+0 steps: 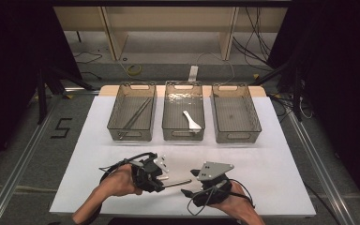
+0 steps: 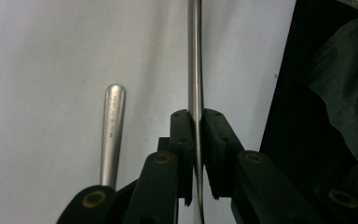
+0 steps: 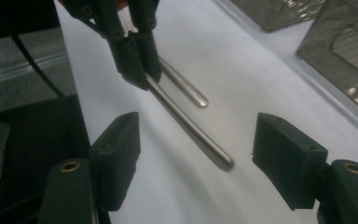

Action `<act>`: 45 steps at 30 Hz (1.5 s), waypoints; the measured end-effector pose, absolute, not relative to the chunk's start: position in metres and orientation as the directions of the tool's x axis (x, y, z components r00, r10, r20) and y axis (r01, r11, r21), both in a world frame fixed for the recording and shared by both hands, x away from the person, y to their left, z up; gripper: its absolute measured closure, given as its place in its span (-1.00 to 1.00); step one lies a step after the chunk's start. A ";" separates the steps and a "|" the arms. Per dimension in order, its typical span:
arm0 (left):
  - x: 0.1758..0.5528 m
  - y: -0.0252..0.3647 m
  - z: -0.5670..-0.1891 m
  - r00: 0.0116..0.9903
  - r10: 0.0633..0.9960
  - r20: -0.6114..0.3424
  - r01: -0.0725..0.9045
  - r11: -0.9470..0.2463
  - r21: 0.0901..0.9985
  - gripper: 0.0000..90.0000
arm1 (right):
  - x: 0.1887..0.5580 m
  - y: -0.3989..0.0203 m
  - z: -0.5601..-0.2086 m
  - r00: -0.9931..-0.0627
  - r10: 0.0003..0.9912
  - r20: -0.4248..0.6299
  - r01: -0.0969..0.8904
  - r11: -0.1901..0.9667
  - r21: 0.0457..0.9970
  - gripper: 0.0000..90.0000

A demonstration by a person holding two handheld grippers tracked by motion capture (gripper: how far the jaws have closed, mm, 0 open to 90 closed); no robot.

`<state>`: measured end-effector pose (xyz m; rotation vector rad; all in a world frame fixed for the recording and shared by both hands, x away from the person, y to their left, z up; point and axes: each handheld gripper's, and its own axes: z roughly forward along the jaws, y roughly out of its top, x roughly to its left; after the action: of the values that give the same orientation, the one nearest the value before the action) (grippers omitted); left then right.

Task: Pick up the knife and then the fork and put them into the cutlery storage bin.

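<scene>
The left hand-held gripper [image 3: 137,70] was clamped shut on a steel utensil handle [image 3: 191,130]. The right hand-held gripper [image 3: 196,154] stood wide open and empty around its free end; it should close squarely on the handle, clear of the second handle [image 3: 186,88] beyond.

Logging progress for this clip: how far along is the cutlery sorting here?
Partly done. Long utensils already lie in the left bin and a white spatula in the middle bin; the right bin looks empty. In hand: the left gripper is shut on a metal handle, with the open right gripper around its end. Another metal utensil waits on the table.
</scene>
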<state>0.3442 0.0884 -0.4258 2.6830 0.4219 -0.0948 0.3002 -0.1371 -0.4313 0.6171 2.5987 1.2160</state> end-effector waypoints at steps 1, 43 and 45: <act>0.344 0.087 -0.426 0.954 0.272 -0.131 0.301 -0.869 0.392 0.83 | 0.299 -0.134 -0.433 -0.894 0.447 -0.018 0.277 0.584 0.763 -0.26; 0.331 0.056 -0.421 0.981 0.116 -0.153 0.163 -0.925 0.343 0.81 | 0.285 -0.097 -0.456 -0.951 0.113 -0.288 -0.081 0.808 0.583 0.83; 0.330 0.055 -0.422 0.982 0.102 -0.158 0.150 -0.931 0.333 0.79 | 0.283 -0.095 -0.457 -0.957 0.086 -0.278 -0.093 0.815 0.572 0.86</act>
<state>0.3302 0.0547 -0.4224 2.7781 0.1819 -0.1958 0.2832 -0.0952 -0.4575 -0.0051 2.7086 0.8754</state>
